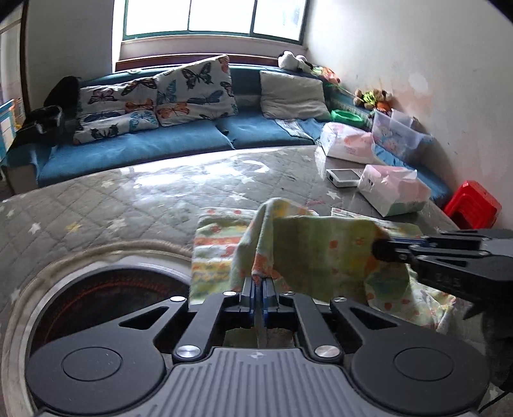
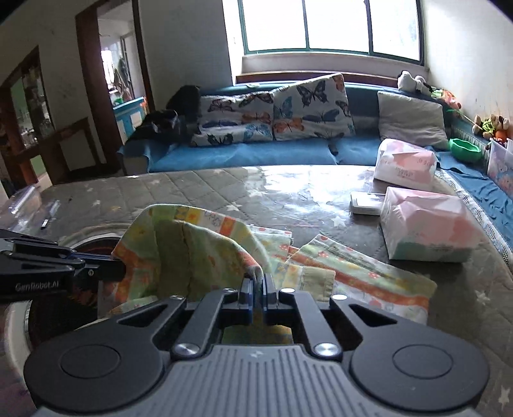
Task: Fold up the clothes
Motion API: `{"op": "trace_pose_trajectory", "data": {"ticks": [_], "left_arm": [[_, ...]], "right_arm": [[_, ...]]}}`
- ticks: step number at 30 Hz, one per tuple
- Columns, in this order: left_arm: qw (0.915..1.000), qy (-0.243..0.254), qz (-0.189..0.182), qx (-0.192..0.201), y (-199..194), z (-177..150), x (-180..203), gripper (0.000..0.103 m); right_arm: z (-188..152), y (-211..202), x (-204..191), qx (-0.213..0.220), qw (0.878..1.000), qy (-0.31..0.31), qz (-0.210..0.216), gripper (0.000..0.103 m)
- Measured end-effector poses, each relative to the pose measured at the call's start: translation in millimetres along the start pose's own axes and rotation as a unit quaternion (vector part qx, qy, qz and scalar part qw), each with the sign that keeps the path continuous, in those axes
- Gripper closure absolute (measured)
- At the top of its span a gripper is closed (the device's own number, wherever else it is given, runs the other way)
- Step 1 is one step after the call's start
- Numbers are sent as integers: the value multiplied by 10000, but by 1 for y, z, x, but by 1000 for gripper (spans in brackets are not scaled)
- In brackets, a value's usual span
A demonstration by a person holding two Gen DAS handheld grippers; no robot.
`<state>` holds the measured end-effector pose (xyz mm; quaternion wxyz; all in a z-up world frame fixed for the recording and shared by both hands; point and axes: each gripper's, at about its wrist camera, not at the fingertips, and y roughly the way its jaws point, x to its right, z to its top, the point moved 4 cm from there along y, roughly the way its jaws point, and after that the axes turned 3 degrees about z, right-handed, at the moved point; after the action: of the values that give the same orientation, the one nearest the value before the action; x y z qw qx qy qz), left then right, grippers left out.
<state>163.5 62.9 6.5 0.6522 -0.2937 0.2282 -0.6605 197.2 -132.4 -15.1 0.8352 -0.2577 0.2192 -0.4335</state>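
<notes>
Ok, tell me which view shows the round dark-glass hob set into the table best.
The left wrist view: the round dark-glass hob shows most of its circle and pale rim beside the left gripper, which is shut on the green patterned garment. The right wrist view shows only a sliver behind the left gripper's arm.

**A:** What is on the table [image 2: 205,192]?

**B:** A cloth [image 2: 205,253] lies near its front edge, partly raised. To the cloth's right sit two tissue packs [image 2: 426,224], one behind the other, with a small box [image 2: 365,202] between them.

**A:** And behind the table?

**B:** A sofa [image 2: 256,154] bearing cushions [image 2: 275,112], under a window [image 2: 330,25].
</notes>
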Motion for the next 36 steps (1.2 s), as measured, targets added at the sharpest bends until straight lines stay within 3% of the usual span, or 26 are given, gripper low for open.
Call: {"op": "trace_pose_trajectory", "data": {"ticks": [7,17,25,28,30,32,36], "left_arm": [[9993,-344,102,94,-34,-31,-19,99],[9952,-949,253,35,-94,-101,-49,100],[9907,-1192,594,-292,-139,-166,-74,101],[9923,-1062,595,-239,-148,-166,-70,95],[9944,-919,513,-124,-150,-158,-62,81],[9966,-713,415,18,-149,-149,-50,58],[9994,-196,66,262,-143,-125,-14,54]], "right_arm": [[-18,-43,-10,193,9997,-14,127,99],[-49,-95,-24,292,9988,23,399,99],[-77,-114,-35,134,9989,47,441,99],[-89,-116,-31,16,9995,140,297,99],[-98,-121,-29,-16,9997,160,179,99],[-104,-127,-25,-31,9998,170,81,99],[-117,-139,-12,-36,9993,341,-127,99]]}}
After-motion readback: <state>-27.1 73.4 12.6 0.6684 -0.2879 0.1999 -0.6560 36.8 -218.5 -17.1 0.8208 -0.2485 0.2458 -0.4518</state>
